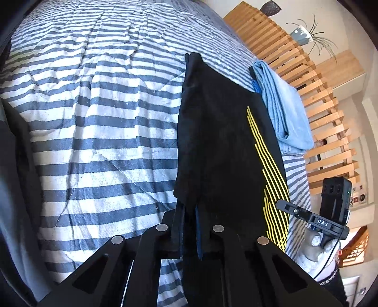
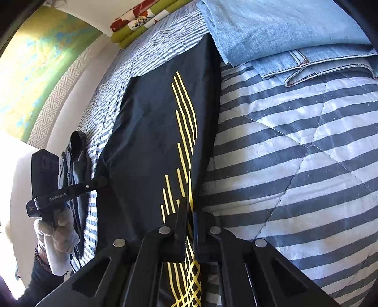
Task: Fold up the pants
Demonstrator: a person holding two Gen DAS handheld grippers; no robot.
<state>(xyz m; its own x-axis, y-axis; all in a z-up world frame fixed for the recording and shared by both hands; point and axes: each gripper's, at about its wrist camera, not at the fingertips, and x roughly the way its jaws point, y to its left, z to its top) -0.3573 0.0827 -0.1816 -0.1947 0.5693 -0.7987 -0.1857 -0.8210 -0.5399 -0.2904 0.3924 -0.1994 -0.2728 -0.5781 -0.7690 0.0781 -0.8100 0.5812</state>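
Observation:
Black pants (image 1: 217,141) with yellow stripes lie lengthwise on the striped quilt (image 1: 94,118), one end toward me. My left gripper (image 1: 188,209) is shut on the near edge of the black cloth, on the plain side. My right gripper (image 2: 189,210) is shut on the same near edge of the pants (image 2: 153,141), by the yellow stripes. Each gripper shows in the other's view: the right gripper (image 1: 283,204) at the striped side, the left gripper (image 2: 101,181) at the plain side, each held by a gloved hand (image 2: 59,233).
Folded light-blue jeans (image 1: 283,111) lie just beyond the pants on the right, also seen as jeans (image 2: 283,35). A wooden slatted rail (image 1: 307,94) runs behind them. A dark garment (image 2: 75,165) lies at the left; a floral pillow (image 2: 141,16) is at the far end.

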